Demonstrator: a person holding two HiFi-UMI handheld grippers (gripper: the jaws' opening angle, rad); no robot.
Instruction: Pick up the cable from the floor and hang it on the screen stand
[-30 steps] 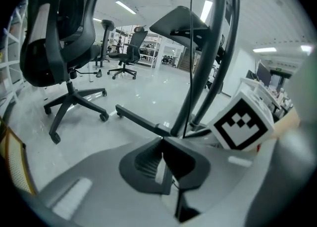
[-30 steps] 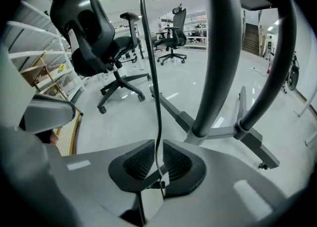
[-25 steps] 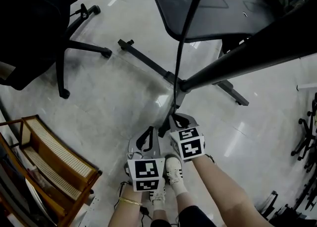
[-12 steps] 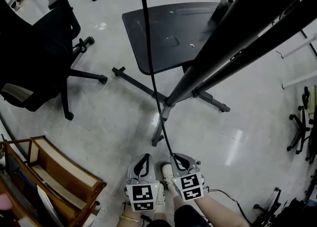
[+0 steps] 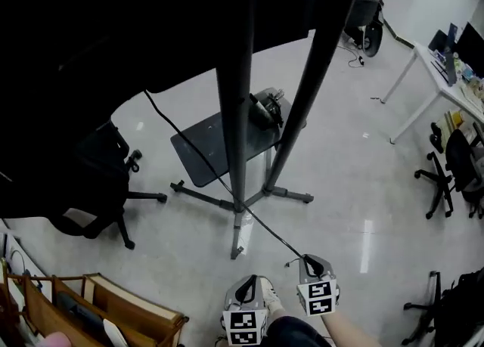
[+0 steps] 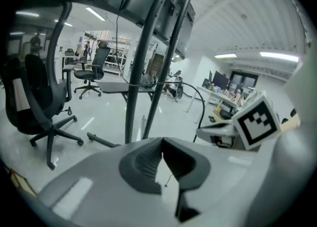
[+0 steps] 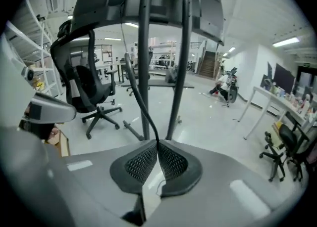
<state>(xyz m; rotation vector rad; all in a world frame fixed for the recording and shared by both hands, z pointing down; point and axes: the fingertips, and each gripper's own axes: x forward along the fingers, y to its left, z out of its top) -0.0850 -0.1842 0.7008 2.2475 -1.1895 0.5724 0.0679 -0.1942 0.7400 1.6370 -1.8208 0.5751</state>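
Note:
The black cable [image 5: 272, 230] runs taut from my right gripper [image 5: 306, 259] up and left past the screen stand [image 5: 233, 111] into the dark under the screen. In the right gripper view the jaws are shut on the cable [image 7: 141, 105], which rises in front of the stand's two poles [image 7: 143, 48]. My left gripper [image 5: 246, 291] hangs beside it, lower left, shut with nothing between its pads [image 6: 148, 159]. The left gripper view shows the stand [image 6: 136, 82] ahead and the cable [image 6: 202, 103] arcing up from the right gripper [image 6: 225, 129].
The stand's legs [image 5: 197, 193] spread over the floor, with a dark flat shelf [image 5: 204, 149] behind the poles. A black office chair [image 5: 98, 187] stands left, a wooden rack [image 5: 113, 315] at bottom left, a white desk [image 5: 442, 85] and more chairs [image 5: 446, 175] at right.
The head view has swung up from the floor to the whole stand. Both grippers sit lower in the frame, farther from the stand's base, and the cable stays pinched in the right one.

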